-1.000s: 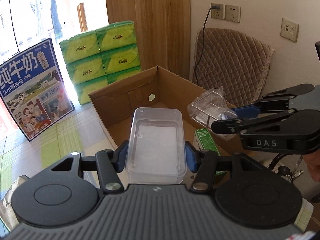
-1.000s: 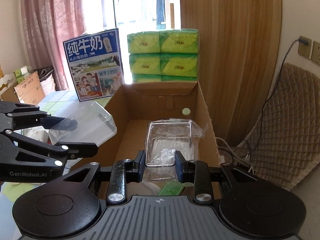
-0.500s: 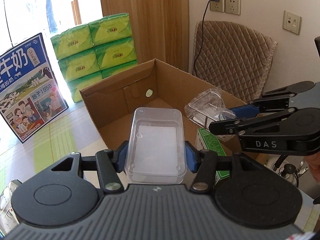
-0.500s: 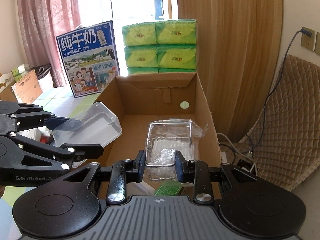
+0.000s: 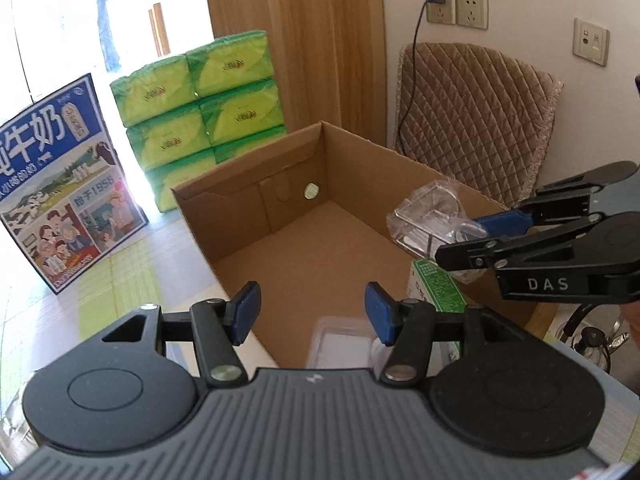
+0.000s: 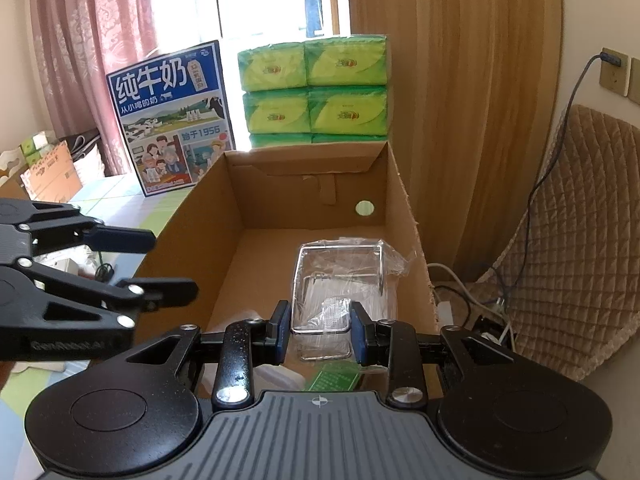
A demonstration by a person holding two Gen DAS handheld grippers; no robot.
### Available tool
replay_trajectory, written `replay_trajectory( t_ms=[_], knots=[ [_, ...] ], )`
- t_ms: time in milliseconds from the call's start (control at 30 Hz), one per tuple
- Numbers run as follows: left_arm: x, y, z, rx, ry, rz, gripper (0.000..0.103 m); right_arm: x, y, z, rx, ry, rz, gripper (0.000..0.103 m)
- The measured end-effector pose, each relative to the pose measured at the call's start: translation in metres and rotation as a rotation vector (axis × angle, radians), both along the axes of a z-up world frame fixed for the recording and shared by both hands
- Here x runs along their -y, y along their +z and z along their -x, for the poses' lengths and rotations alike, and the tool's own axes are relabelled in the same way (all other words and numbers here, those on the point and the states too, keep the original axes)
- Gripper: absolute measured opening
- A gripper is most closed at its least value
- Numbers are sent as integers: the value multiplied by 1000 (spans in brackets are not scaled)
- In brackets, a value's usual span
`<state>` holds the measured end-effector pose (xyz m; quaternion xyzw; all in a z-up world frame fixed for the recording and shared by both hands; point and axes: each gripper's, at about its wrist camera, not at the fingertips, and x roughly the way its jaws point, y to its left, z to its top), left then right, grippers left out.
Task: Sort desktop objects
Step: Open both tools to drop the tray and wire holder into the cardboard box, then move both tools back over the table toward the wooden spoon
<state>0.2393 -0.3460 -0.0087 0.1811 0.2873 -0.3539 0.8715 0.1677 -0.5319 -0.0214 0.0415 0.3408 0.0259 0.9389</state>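
My left gripper (image 5: 312,310) hangs open over the near end of the cardboard box (image 5: 248,208), nothing between its blue pads. Below it, a clear plastic container (image 5: 340,344) lies on the box floor, partly hidden by the gripper body; it also shows as a pale shape (image 6: 276,378) in the right wrist view. My right gripper (image 6: 320,330) is shut on a plastic-wrapped wire rack (image 6: 344,276), held above the box's right side. A green box (image 5: 436,280) lies in the cardboard box under that rack (image 5: 430,212). The left gripper (image 6: 160,266) shows at the left.
A blue milk carton case (image 6: 172,120) and stacked green tissue packs (image 6: 316,92) stand behind the box. A quilted cushion (image 5: 476,120) leans on the wall at right, with sockets and a cable (image 5: 416,32). A kettle (image 5: 592,340) sits low right.
My left gripper has opened and let go of the clear container, which now lies down in the box. The right gripper still holds the wrapped rack in about the same place.
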Motion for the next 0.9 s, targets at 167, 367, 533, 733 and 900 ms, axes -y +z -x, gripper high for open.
replay_trajectory(
  t_ms=[167,367,533,733,900],
  knots=[
    [-16,8,1,18,29,21,53,-7,-1,-6,-13,17,-6,28],
    [-42,14,1,16,72,35,53,-14,4,-7,-4,8,-25,33],
    [-72,18,11,10,113,45,57,-21,17,5,11,5,-16,44],
    [-114,30,33,7,179,58,65,-46,43,39,53,14,-29,61],
    [-159,42,61,19,242,73,75,-81,63,74,102,47,-35,83]
  ],
)
